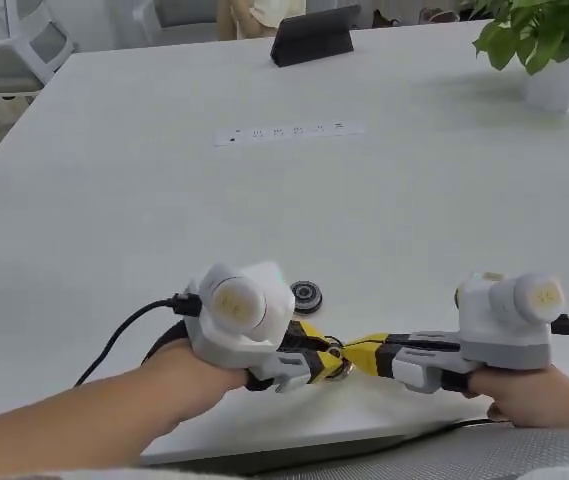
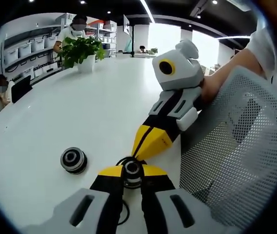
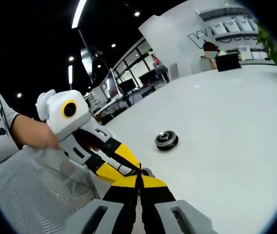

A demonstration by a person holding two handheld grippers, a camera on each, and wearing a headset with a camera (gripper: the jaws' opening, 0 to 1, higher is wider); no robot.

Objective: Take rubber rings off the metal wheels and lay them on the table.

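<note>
Left gripper point(image 2: 132, 170) clamped on metal wheel point(image 2: 133, 178), held at near edge of table point(image 1: 264, 200). Right gripper point(image 3: 139, 179) jaws together, pinching rubber ring point(image 2: 122, 161) at wheel's rim. Second wheel point(image 1: 306, 294) lies flat on table just beyond, apart from both grippers.

A potted plant point(image 1: 544, 40) stands at the far right corner of the table point(image 1: 114, 180). A black tablet point(image 1: 314, 37) stands tilted at the far edge. A white socket strip point(image 1: 289, 131) lies flat mid-table, nearer the far edge. A white chair point(image 1: 14, 45) stands beyond the far left corner.
</note>
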